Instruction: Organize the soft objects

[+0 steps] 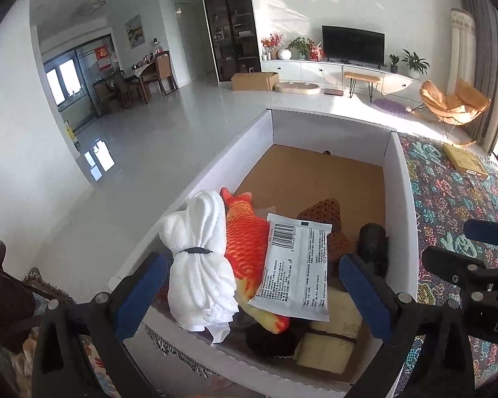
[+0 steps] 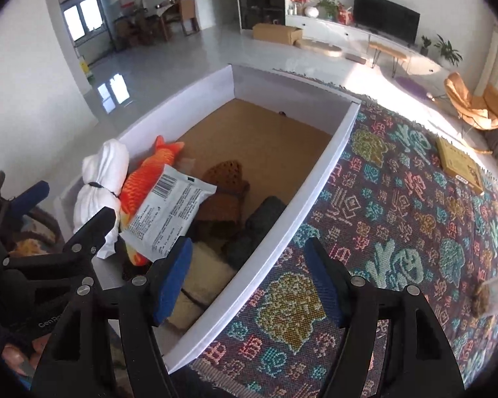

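Note:
A white open box (image 1: 401,199) sits on a patterned cloth and holds soft things. In it are a white rolled towel (image 1: 199,265) tied with a black band, an orange fish plush (image 1: 245,232), a white barcoded packet (image 1: 295,265) lying on the fish, a brown woven piece (image 1: 325,212), a dark bundle (image 1: 373,242) and a folded yellow towel (image 1: 332,341). My left gripper (image 1: 252,285) hangs wide open above the near end of the box, holding nothing. My right gripper (image 2: 249,280) is open and empty, straddling the box's right wall (image 2: 315,185) from above.
The patterned woven cloth (image 2: 398,215) spreads to the right of the box. A flat yellow carton (image 2: 458,162) lies on it at the far right, and a clear container with brown stuff (image 2: 488,295) shows at the right edge. Beyond the box is glossy floor.

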Action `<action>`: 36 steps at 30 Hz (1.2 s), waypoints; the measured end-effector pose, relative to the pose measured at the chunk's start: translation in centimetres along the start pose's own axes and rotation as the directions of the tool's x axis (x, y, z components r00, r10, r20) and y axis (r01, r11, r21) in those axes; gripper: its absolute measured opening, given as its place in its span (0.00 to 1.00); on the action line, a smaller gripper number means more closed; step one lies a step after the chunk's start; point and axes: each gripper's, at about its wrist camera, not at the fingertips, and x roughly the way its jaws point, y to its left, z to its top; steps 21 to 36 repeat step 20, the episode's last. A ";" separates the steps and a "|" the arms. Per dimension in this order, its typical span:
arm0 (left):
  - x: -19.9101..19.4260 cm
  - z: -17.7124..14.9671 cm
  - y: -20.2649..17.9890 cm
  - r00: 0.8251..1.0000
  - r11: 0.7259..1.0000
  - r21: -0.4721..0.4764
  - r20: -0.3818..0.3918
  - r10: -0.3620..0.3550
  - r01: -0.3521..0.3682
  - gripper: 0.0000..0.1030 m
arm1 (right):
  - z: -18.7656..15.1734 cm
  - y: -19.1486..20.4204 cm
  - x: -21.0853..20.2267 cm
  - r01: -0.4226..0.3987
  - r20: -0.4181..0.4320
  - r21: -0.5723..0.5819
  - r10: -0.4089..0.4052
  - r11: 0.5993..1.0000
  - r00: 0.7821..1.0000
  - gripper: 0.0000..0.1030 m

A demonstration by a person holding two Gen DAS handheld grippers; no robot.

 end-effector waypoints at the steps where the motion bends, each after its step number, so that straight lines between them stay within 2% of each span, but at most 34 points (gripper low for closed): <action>1: 0.0 0.0 0.1 1.000 1.000 -0.001 0.001 0.002 -0.002 1.00 | 0.0 0.3 0.0 0.006 -0.001 -0.008 -0.006 1.000 1.000 0.71; 14: 0.2 0.0 1.2 1.000 1.000 -0.029 -0.010 0.006 -0.007 1.00 | -0.3 2.0 -0.4 0.040 -0.005 -0.047 -0.040 0.998 0.999 0.71; 20: -0.1 -0.1 1.5 1.000 0.998 -0.059 -0.004 -0.027 0.027 1.00 | -0.7 1.9 -0.9 0.043 0.032 -0.042 -0.041 0.998 0.999 0.71; 36: -0.1 -0.1 1.5 1.000 0.998 -0.059 -0.004 -0.027 0.027 1.00 | -0.7 1.9 -0.9 0.043 0.032 -0.042 -0.041 0.998 0.999 0.71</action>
